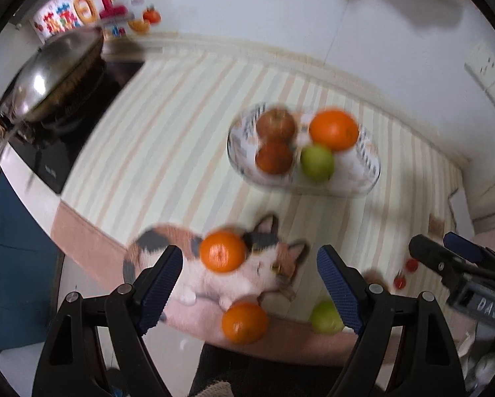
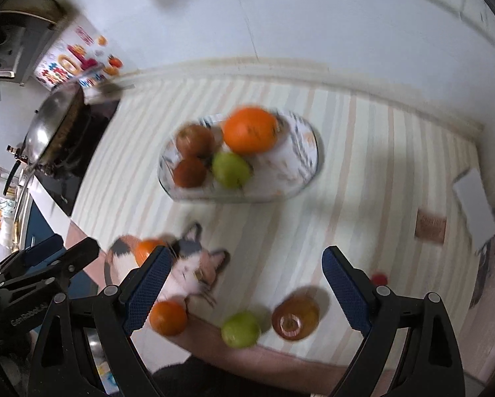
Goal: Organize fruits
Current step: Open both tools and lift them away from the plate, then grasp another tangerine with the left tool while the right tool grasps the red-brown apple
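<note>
While both frames are coming out a bit blurry, the layout is easy enough to read. The left gripper (image 1: 249, 284) is hanging over the near edge of the striped tablecloth (image 1: 168, 139) with its jaws spread wide and nothing between the pads; same story for the right gripper (image 2: 247, 284), gaping wide and gripping nothing.

The glass plate (image 2: 308, 152) is sitting toward the back of the cloth, and it's carrying four fruits bunched together: a big orange (image 2: 250, 129), a reddish apple (image 2: 194, 140), a darker red fruit (image 2: 190, 172) in front of it, and a green pear (image 2: 230, 169) touching the orange.

Still lying loose on the cloth: one mandarin (image 1: 223, 250) resting on the calico cat print (image 1: 264, 271), another mandarin (image 1: 244, 322) nearer the front edge, a green fruit (image 2: 240, 329) just to the right of that, and an amber-coloured fruit (image 2: 295, 318) right beside the green one. A couple of small red bits (image 1: 400, 283) are sitting off to the right, too blurry to tell what they are.

Off to the left, a wok (image 1: 49, 82) is sitting tilted on the black cooktop (image 1: 49, 168).
</note>
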Action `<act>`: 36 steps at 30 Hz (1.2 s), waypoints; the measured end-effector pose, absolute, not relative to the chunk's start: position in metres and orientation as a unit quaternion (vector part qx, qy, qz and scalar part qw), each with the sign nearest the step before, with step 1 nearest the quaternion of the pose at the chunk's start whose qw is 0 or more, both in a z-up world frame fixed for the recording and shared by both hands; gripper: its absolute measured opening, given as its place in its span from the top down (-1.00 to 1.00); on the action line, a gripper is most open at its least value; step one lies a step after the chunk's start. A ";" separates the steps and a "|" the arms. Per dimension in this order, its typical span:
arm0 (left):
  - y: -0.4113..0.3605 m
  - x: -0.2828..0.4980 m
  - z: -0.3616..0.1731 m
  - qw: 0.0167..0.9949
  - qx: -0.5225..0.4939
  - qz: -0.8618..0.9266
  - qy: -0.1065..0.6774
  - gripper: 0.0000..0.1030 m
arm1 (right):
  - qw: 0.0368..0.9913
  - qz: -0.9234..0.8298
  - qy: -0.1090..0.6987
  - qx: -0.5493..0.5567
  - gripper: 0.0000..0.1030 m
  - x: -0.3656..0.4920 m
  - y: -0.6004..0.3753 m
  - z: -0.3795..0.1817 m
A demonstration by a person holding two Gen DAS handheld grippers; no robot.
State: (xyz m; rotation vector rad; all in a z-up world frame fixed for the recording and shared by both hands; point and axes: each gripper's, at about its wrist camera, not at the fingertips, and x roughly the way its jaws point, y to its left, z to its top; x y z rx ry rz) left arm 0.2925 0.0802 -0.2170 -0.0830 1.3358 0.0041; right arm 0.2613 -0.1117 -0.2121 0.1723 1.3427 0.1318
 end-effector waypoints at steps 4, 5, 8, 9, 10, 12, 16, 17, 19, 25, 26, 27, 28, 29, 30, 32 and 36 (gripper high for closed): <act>0.078 0.274 -0.260 0.744 -0.027 -0.002 0.667 -0.61 | 0.741 0.041 0.665 0.086 -0.84 0.245 -0.128 -0.257; 0.077 0.270 -0.270 0.735 -0.026 -0.004 0.678 -0.61 | 0.732 0.034 0.675 0.088 -0.84 0.240 -0.133 -0.269; 0.076 0.259 -0.304 0.698 -0.032 -0.009 0.715 -0.61 | 0.712 0.022 0.695 0.098 -0.84 0.231 -0.142 -0.295; 0.075 0.257 -0.313 0.690 -0.035 -0.011 0.722 -0.61 | 0.707 0.018 0.700 0.101 -0.84 0.229 -0.145 -0.302; 0.076 0.255 -0.322 0.682 -0.038 -0.009 0.731 -0.61 | 0.703 0.017 0.703 0.105 -0.84 0.227 -0.147 -0.308; 0.078 0.252 -0.341 0.665 -0.045 -0.006 0.746 -0.61 | 0.696 0.013 0.710 0.108 -0.84 0.225 -0.149 -0.318; 0.081 0.248 -0.370 0.639 -0.060 0.000 0.767 -0.61 | 0.685 0.010 0.721 0.104 -0.84 0.223 -0.148 -0.334; 0.082 0.247 -0.373 0.635 -0.063 0.000 0.770 -0.61 | 0.682 0.010 0.724 0.105 -0.84 0.223 -0.147 -0.338; 0.082 0.245 -0.384 0.626 -0.069 0.001 0.777 -0.61 | 0.674 0.011 0.731 0.106 -0.84 0.221 -0.144 -0.347; 0.078 0.243 -0.389 0.630 -0.074 -0.002 0.773 -0.26 | 0.661 0.013 0.742 0.110 -0.84 0.222 -0.137 -0.366; 0.077 0.243 -0.389 0.631 -0.075 -0.002 0.772 -0.25 | 0.659 0.011 0.743 0.114 -0.84 0.222 -0.136 -0.368; 0.075 0.242 -0.388 0.635 -0.068 0.000 0.769 -0.25 | 0.659 0.009 0.743 0.116 -0.84 0.223 -0.136 -0.371; 0.073 0.243 -0.386 0.641 -0.060 0.002 0.765 -0.24 | 0.659 0.009 0.743 0.117 -0.83 0.223 -0.136 -0.373; 0.071 0.242 -0.384 0.649 -0.051 0.003 0.759 -0.24 | 0.658 0.009 0.743 0.120 -0.78 0.223 -0.136 -0.375; 0.069 0.242 -0.383 0.652 -0.047 0.004 0.757 -0.24 | 0.657 0.009 0.744 0.124 -0.71 0.223 -0.136 -0.377; 0.063 0.243 -0.380 0.654 -0.041 0.001 0.755 -0.24 | 0.653 0.008 0.746 0.127 -0.48 0.223 -0.138 -0.381; 0.056 0.243 -0.375 0.664 -0.030 -0.001 0.747 -0.23 | 0.665 0.013 0.737 0.119 -0.33 0.223 -0.138 -0.378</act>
